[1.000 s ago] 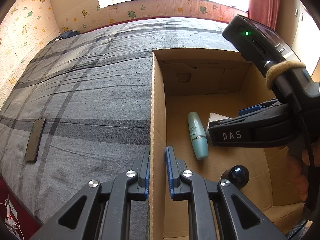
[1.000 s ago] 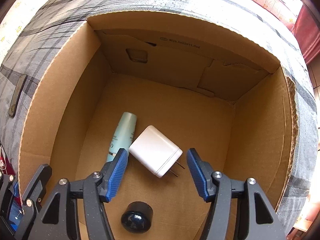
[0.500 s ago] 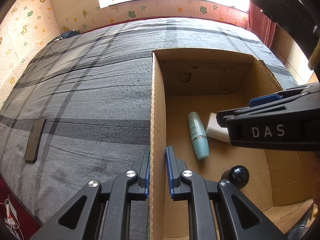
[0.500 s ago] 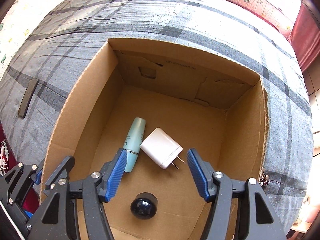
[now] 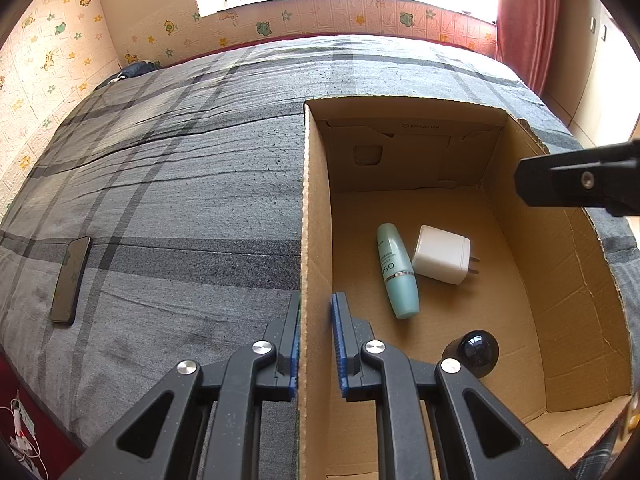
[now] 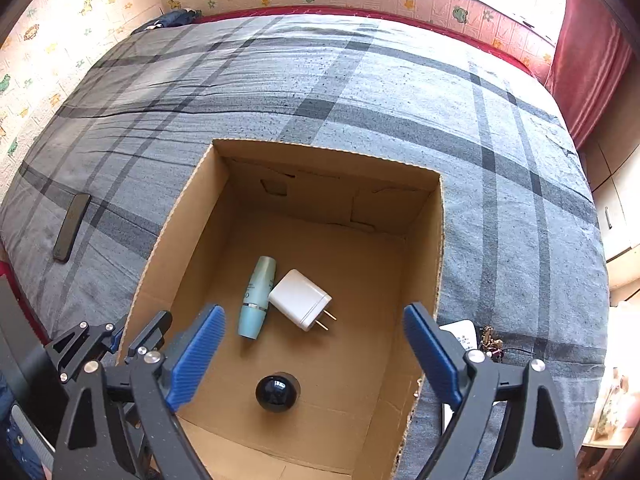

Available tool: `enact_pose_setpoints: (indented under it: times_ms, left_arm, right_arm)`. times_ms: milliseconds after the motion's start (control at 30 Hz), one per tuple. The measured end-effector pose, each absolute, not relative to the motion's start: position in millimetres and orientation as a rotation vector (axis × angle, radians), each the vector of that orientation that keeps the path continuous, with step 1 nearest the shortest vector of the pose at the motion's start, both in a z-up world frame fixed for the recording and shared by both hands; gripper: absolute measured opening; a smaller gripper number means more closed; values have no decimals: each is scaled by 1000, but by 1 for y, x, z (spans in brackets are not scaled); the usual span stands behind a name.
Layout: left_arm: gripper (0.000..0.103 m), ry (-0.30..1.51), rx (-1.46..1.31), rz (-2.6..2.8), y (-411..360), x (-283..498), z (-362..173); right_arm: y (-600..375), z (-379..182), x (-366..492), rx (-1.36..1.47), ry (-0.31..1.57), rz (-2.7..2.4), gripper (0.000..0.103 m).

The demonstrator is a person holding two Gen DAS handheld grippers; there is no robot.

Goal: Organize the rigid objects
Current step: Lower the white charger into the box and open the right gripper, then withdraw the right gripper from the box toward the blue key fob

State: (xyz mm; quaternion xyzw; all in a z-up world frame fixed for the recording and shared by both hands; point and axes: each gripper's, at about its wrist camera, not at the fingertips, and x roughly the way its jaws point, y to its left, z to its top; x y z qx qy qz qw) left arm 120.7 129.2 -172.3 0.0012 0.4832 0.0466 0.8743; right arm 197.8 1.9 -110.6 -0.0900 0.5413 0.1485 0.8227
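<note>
Three things lay in the box (image 6: 436,240) — only the phone (image 6: 72,226) was left out. The left gripper (image 5: 316,344) pinched the box wall; the right gripper (image 6: 316,352) was wide open, empty.

Right tool (image 6: 314,354) gapes wide above cardboard box (image 6: 430,240) holding 3 items.

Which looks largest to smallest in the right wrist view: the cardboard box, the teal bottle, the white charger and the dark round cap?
1. cardboard box, by far.
2. teal bottle and white charger: the bottle is longer, the charger wider; too alike to rank.
3. dark round cap, though it lies nearer the camera.
</note>
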Motion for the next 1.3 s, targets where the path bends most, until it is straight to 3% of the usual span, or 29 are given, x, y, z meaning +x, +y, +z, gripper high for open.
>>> enact_pose_setpoints:
  times_ms: [633, 1300]
  left_arm:
    - [14, 1010, 10, 99, 128, 121, -173]
    - [14, 1012, 17, 102, 126, 122, -173]
  right_arm:
    - [-98, -73, 179, -170, 1075, 213, 103]
    - [-200, -112, 157, -84, 1148, 38, 103]
